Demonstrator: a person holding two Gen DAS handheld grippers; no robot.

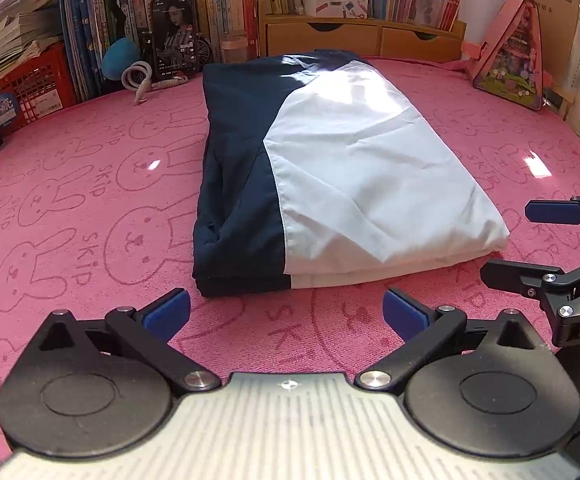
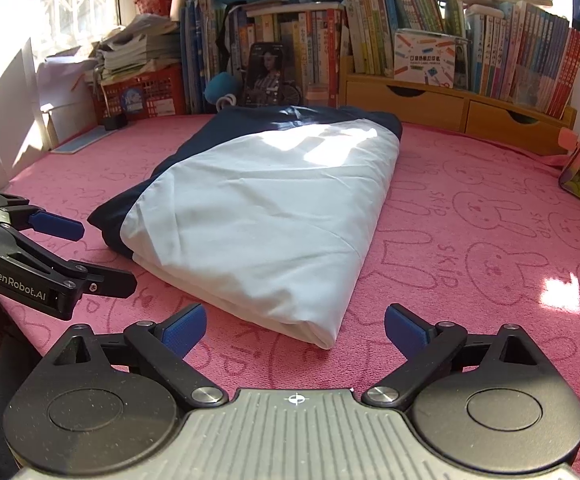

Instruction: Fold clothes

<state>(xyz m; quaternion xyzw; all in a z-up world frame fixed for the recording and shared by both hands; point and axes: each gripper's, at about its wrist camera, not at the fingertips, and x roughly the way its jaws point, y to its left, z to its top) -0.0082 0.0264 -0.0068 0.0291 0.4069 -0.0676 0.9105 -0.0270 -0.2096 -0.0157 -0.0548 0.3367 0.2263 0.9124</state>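
Blue-padded fingers (image 1: 170, 314) of the left hand-held gripper (image 1: 286, 316) stand wide apart, released, holding nothing, low over the pink cloth (image 1: 90, 200) just short of the garment's near edge. To its right the right hand-held gripper (image 2: 294, 328) is likewise spread and empty, aimed at the garment's near right corner; each gripper shows at the edge of the other's view, side by side and apart.

On the middle of the table lies the garment (image 1: 329, 168), folded into a thick, flat rectangle. Its long axis runs away from the grippers toward the books (image 1: 218, 4) at the back. Left part is navy, right part white, split by a curved seam; the fabric looks thin and smooth, with soft creases, and stacked layers show at the near edge. Sunlight falls across its far end.

Towel-like in texture, the pink cloth is printed with rabbit outlines and the word "SKIP". A red basket (image 1: 22, 84) and a phone (image 1: 174, 36) stand at the back left.
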